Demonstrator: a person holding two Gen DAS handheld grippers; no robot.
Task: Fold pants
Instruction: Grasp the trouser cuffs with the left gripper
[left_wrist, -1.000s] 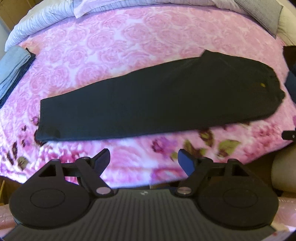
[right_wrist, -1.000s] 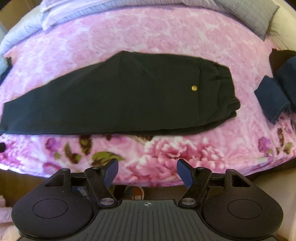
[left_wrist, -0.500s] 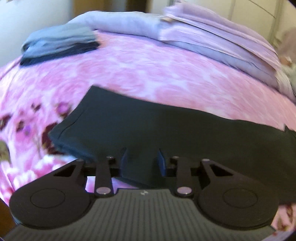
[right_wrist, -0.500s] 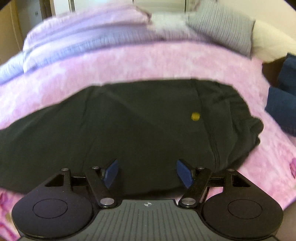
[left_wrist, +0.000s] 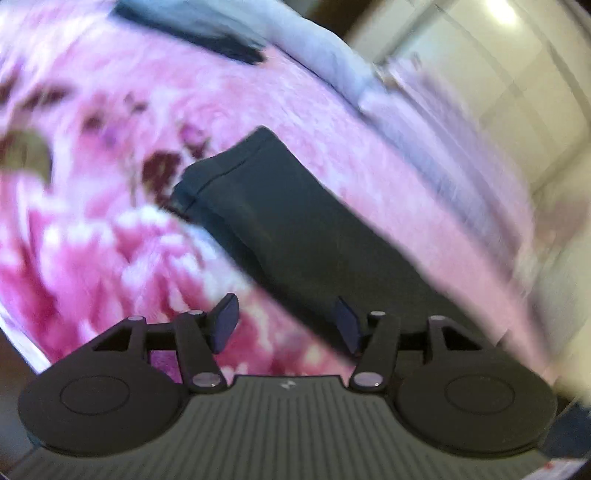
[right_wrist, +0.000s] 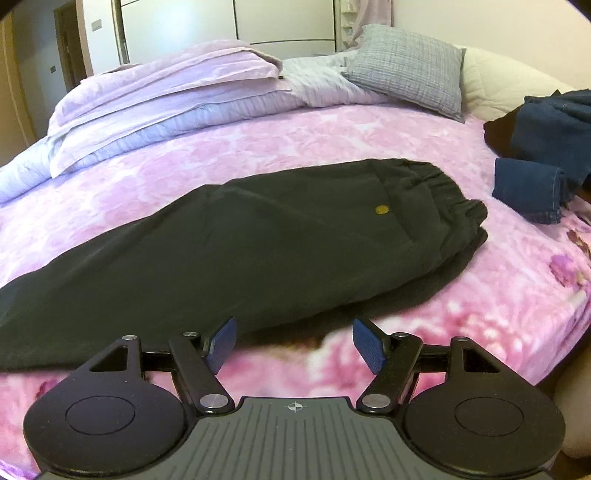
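Black pants (right_wrist: 277, 236) lie flat across the pink flowered bed, folded lengthwise, with the elastic waistband (right_wrist: 443, 192) at the right and a yellow button (right_wrist: 381, 210) near it. My right gripper (right_wrist: 295, 343) is open just short of the pants' near edge, close to the waist end, holding nothing. The left wrist view is blurred and tilted. In it the leg end of the pants (left_wrist: 266, 199) runs diagonally, hem at the upper left. My left gripper (left_wrist: 286, 326) is open low over the near edge of the leg, right fingertip (left_wrist: 347, 328) over the cloth, left fingertip over the blanket.
Folded blue jeans (right_wrist: 528, 192) and more dark clothes (right_wrist: 554, 125) sit at the right of the bed. Folded lilac bedding (right_wrist: 166, 96) and a grey pillow (right_wrist: 406, 70) lie at the back. A dark folded stack (left_wrist: 192, 29) is beyond the leg end.
The left gripper has swung and tilted along the leg, and its fingers stand wider apart than half a second ago. The right gripper has drawn back from over the pants to their near edge.
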